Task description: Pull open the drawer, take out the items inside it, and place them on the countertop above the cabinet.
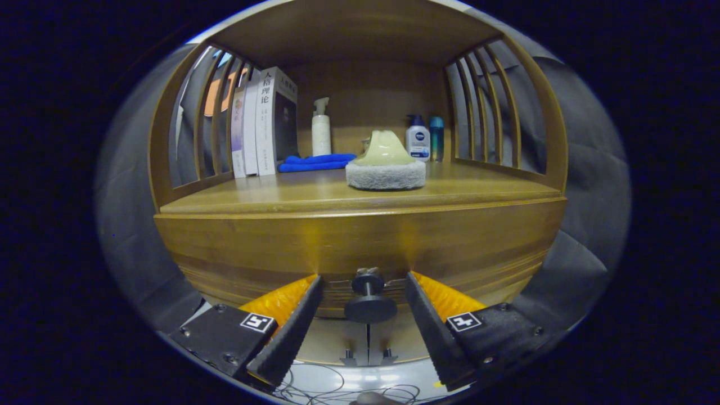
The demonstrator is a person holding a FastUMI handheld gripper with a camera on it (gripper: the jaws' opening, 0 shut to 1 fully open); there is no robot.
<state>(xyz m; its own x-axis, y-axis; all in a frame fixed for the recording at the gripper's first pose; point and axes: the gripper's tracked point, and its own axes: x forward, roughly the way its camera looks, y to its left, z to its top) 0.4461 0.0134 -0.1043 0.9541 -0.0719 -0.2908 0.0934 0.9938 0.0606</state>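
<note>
Drawer knob sits between your spread gripper fingers, wooden surface beyond holding a NIVEA bottle.

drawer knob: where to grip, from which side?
Grip the drawer knob on its thin stem, behind the round head, coming straight on from the front. The gripper is open, jaws either side of it, not touching. The wider head should stop them slipping off when pulling.

1. Cabinet: brown wood with a smooth, slightly glossy finish
2. Drawer knob: dark, matt
3. Hand-held gripper: fingers with black ribbed matt pads, orange glossy backs
4. Brush: fuzzy grey base, smooth pale top
5. Blue cloth: soft fabric
6. Bottles: smooth plastic
</note>
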